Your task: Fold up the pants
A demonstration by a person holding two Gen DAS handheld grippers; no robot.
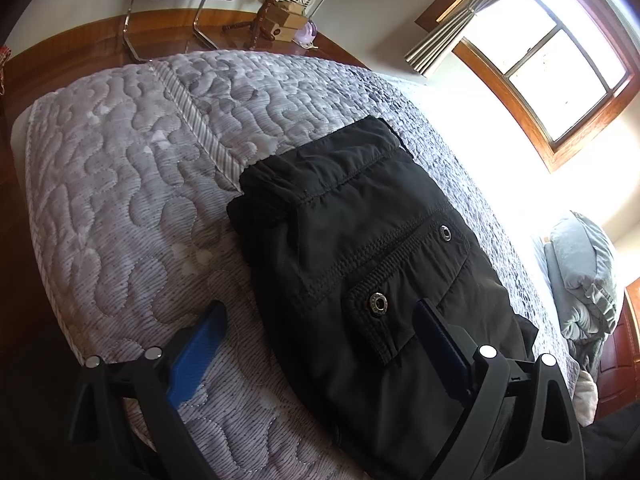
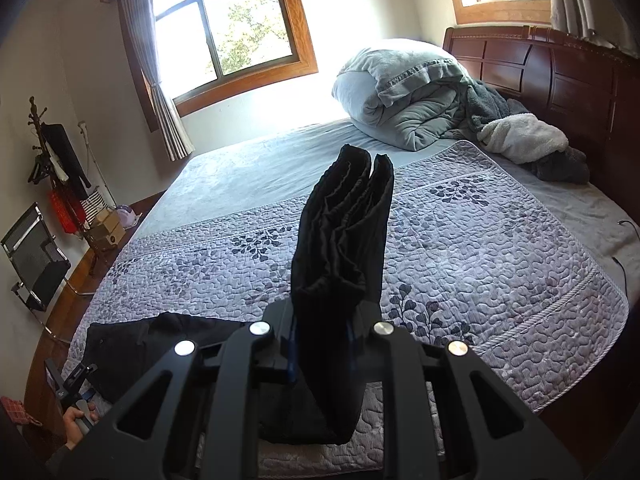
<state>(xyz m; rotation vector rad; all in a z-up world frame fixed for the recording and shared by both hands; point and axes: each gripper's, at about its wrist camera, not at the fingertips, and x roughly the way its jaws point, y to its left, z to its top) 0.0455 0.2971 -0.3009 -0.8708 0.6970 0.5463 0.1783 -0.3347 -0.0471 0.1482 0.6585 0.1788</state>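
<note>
Black pants (image 1: 360, 240) lie on the grey quilted bedspread (image 1: 120, 200), waist end with snap pockets toward me. My left gripper (image 1: 320, 344) is open, its blue fingers (image 1: 196, 356) low over the bed, one on the quilt side and one over the pants. In the right wrist view my right gripper (image 2: 320, 344) is shut on the leg end of the pants (image 2: 344, 232), which stands up folded between the jaws. The waist part (image 2: 160, 340) lies at lower left, with the left gripper (image 2: 76, 380) and a hand beside it.
A piled grey duvet (image 2: 404, 96) and blankets (image 2: 528, 140) lie by the dark wooden headboard (image 2: 560, 72). A chair (image 2: 36, 256), coat rack (image 2: 52, 160) and boxes stand on the wooden floor left of the bed. Windows (image 2: 224, 28) are bright.
</note>
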